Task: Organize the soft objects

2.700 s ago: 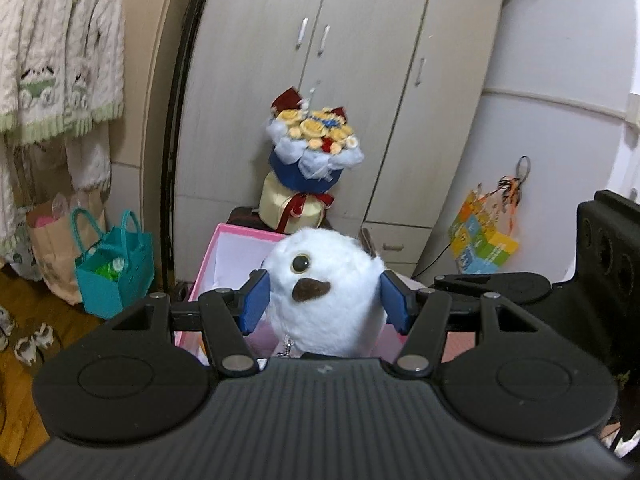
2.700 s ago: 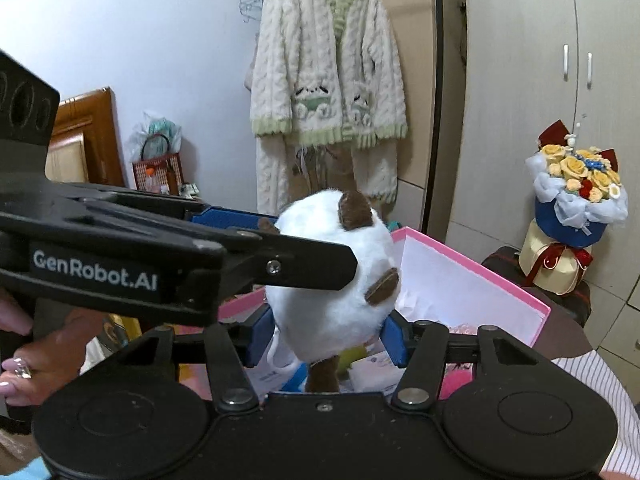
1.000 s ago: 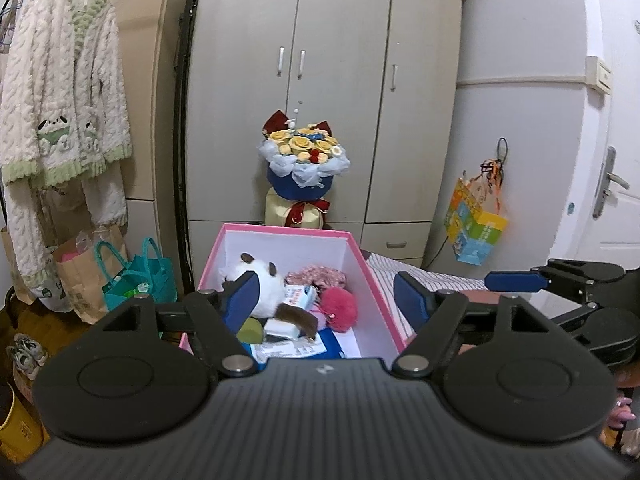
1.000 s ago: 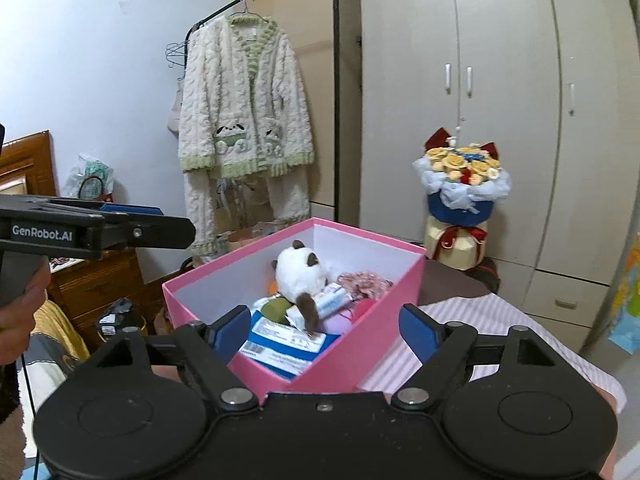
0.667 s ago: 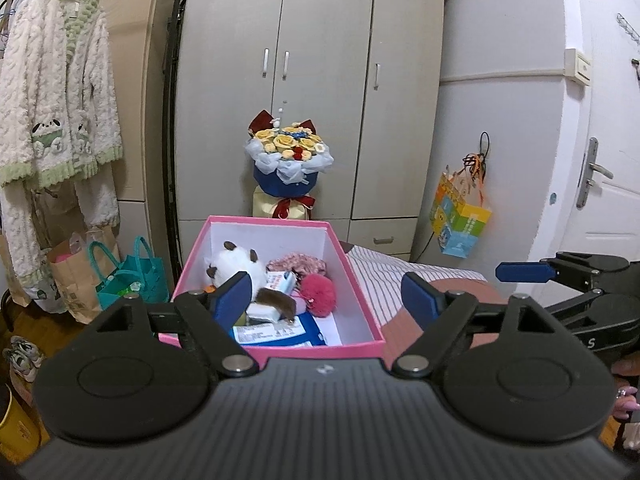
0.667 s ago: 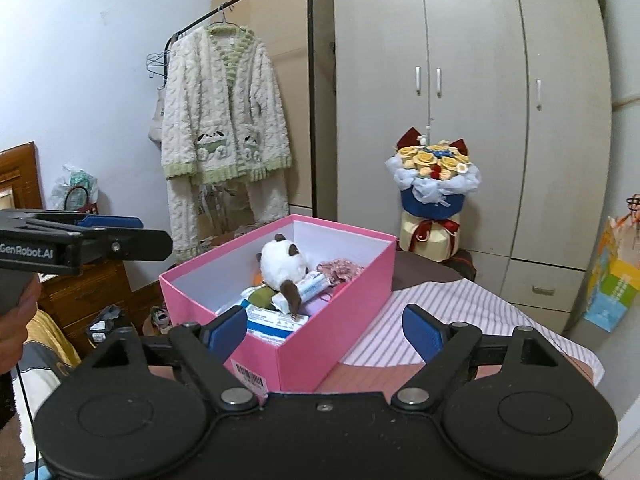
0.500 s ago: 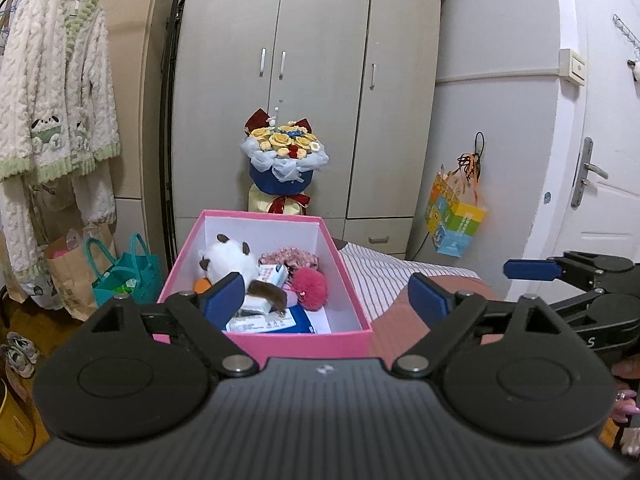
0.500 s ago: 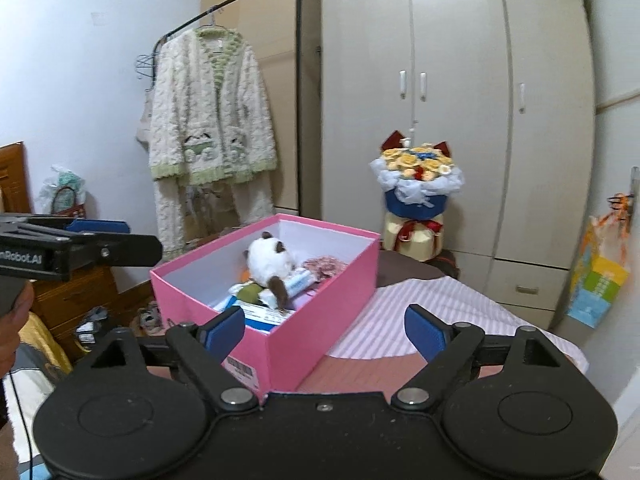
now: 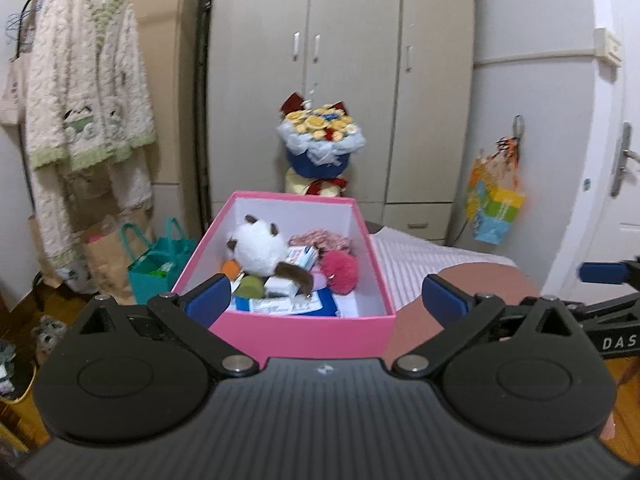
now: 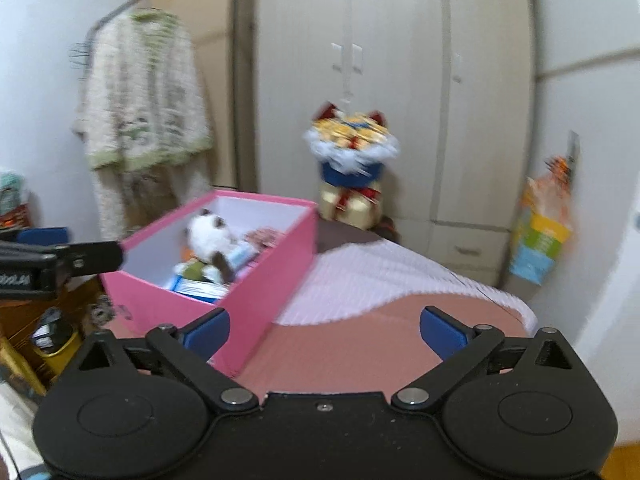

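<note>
White plush toy (image 9: pixel 260 249) lies in a pink box (image 9: pixel 304 334).
Left gripper (image 9: pixel 326 300) and right gripper (image 10: pixel 324 330): jaws opening, grasping nothing.

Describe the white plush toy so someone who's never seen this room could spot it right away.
Find the open pink box on the surface in front of the grey wardrobe. The white plush toy lies inside, toward the box's back left corner, on top of packets. It is the only round white fluffy thing there, with dark brown ears and a brown tail, beside a pink pompom.
</note>
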A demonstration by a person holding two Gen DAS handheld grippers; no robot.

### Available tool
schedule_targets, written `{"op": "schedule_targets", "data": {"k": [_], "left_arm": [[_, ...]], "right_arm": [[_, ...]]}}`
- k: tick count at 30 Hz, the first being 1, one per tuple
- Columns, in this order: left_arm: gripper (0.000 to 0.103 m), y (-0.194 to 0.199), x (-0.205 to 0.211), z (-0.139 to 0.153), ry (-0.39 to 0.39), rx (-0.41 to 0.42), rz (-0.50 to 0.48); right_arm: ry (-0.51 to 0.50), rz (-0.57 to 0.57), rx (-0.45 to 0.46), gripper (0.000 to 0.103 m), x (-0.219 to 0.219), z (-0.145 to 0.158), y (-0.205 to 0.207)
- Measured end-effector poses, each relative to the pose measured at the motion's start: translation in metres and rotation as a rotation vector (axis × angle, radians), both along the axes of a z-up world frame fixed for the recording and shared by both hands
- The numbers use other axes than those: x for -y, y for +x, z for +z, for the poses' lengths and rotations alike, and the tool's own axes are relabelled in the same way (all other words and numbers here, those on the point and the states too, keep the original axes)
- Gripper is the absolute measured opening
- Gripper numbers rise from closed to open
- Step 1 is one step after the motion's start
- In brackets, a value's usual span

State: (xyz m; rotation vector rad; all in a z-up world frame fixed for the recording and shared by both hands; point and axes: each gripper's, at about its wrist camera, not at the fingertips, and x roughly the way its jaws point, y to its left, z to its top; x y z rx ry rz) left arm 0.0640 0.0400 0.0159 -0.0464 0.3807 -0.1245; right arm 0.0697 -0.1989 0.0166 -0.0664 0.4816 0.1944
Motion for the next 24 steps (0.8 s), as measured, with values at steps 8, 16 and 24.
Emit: {"op": "schedule_targets", "data": {"k": [8, 16, 24], "left_arm": [[0.103, -0.018, 0.007, -0.006, 0.003, 0.051, 0.029], [0.103, -0.008, 0.009, -0.018, 0.007, 0.021, 0.047], [0.103, -0.007, 0.013, -0.027, 0.054, 0.024, 0.076]], "right_arm": [[0.013, -0.100, 0.059, 0.102, 0.008, 0.002, -0.031], [0.039, -0.123, 0.056, 0.102, 0.012, -0.001, -0.036], [0.020, -0.167, 0.061, 0.102, 0.012, -0.009, -0.037]]}}
